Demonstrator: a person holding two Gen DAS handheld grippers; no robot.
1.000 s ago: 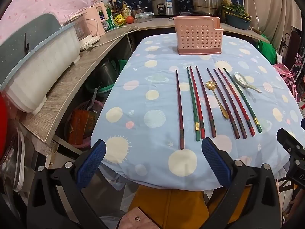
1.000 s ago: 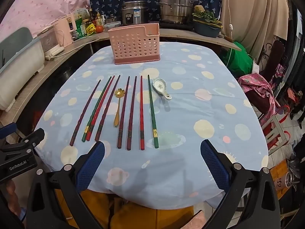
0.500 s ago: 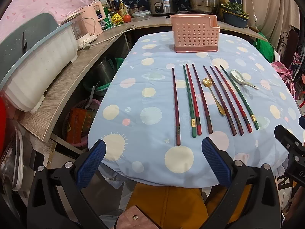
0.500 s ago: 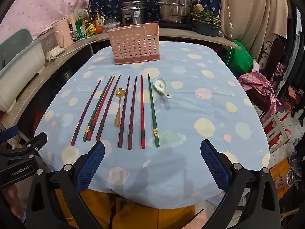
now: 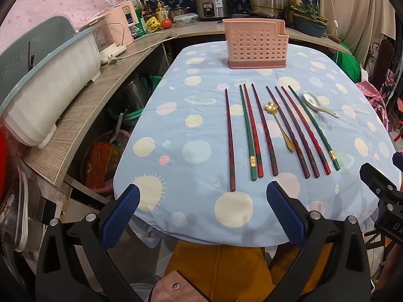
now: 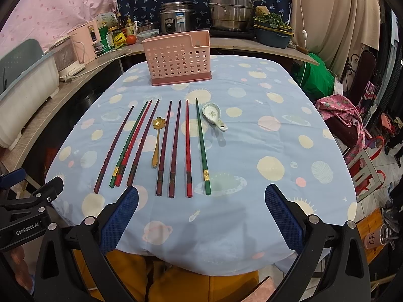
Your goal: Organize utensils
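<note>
Several chopsticks [image 5: 230,139] [image 6: 173,148] in dark red, red and green lie side by side on the blue dotted tablecloth. A gold spoon [image 5: 278,124] [image 6: 157,139] lies among them. A white ceramic spoon [image 5: 316,104] [image 6: 213,114] lies at the right end of the row. A pink perforated utensil holder [image 5: 255,46] [image 6: 178,59] stands upright and empty-looking at the table's far end. My left gripper [image 5: 201,215] is open and empty at the near table edge. My right gripper [image 6: 201,216] is open and empty at the near edge, short of the chopstick handles.
A wooden counter [image 5: 83,110] runs along the left with a white tub [image 5: 47,95] and pink appliances. Pots and a rice cooker [image 6: 176,21] stand behind the holder. A chair with pink cloth [image 6: 345,115] is at the right.
Both grippers have moved slightly forward toward the table; the utensils look a little closer. Nothing on the table has moved.
</note>
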